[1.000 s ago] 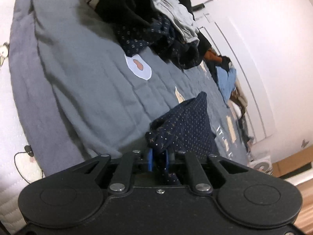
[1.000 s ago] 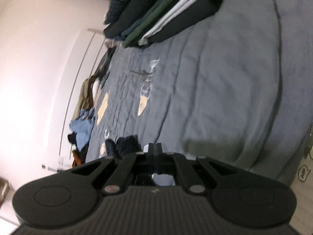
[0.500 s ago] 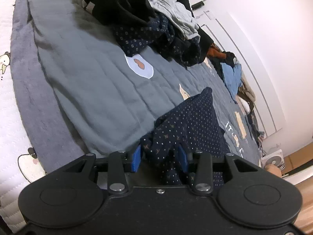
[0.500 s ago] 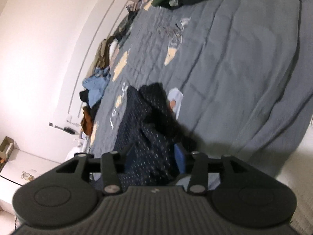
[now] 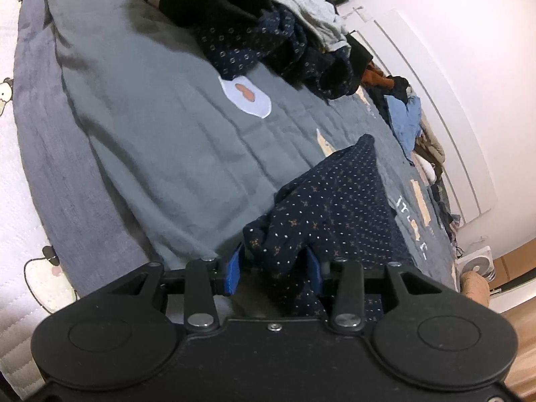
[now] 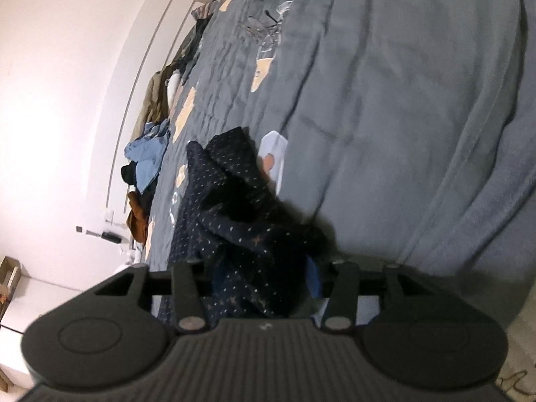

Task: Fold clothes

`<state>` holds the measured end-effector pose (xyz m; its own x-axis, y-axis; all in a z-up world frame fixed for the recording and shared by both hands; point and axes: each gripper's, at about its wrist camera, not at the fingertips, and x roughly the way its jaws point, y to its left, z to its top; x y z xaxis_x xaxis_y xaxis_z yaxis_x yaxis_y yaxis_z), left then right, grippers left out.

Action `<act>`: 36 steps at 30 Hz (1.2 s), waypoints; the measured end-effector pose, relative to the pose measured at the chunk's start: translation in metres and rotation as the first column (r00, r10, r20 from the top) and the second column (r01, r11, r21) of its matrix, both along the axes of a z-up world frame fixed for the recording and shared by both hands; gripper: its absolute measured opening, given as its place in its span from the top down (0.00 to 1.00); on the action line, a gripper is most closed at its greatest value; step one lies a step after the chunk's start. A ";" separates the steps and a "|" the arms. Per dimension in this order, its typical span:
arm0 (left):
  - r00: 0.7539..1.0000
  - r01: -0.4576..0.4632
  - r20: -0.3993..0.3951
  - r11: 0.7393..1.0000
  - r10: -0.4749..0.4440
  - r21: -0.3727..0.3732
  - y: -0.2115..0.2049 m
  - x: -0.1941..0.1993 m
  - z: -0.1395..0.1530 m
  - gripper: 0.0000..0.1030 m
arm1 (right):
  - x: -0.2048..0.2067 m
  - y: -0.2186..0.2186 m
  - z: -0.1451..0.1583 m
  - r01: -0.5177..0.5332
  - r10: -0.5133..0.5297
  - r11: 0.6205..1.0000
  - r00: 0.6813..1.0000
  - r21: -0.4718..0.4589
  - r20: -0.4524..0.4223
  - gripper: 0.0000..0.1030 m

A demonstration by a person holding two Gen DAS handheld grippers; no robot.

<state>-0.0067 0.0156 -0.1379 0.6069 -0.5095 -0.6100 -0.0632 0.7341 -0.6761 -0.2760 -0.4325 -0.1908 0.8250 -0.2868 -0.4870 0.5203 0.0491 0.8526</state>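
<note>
We see the left gripper (image 5: pixel 274 264) with its blue pads spread apart and a bunched fold of the navy dotted garment (image 5: pixel 331 207) lying loosely between them, not pinched; the rest of that garment spreads forward over the grey bedspread (image 5: pixel 140 140), near its white patch with an orange mark (image 5: pixel 247 96). The right gripper (image 6: pixel 264 278) is likewise parted, the same navy dotted garment (image 6: pixel 231 207) heaped between its fingers (one blue pad (image 6: pixel 314 276) peeks out at the right). Beyond, we make out a pile of unfolded clothes (image 5: pixel 268 23) on the bedspread and more garments (image 6: pixel 147 154) along the white wall
</note>
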 end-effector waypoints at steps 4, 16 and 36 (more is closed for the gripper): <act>1.000 0.022 0.008 1.000 -0.022 -0.002 0.000 0.001 0.000 0.75 | -0.004 -0.002 0.002 0.027 -0.027 1.000 0.999 -0.005 0.021 0.89; 0.997 0.073 0.022 0.991 -0.071 -0.111 0.018 -0.012 0.022 0.91 | -0.049 -0.008 0.039 0.154 -0.156 0.988 0.977 0.024 0.147 0.94; 0.996 0.091 -0.005 0.990 -0.091 0.110 0.026 -0.024 0.030 0.72 | -0.066 -0.019 0.058 -0.017 0.013 0.999 0.993 -0.034 -0.114 0.83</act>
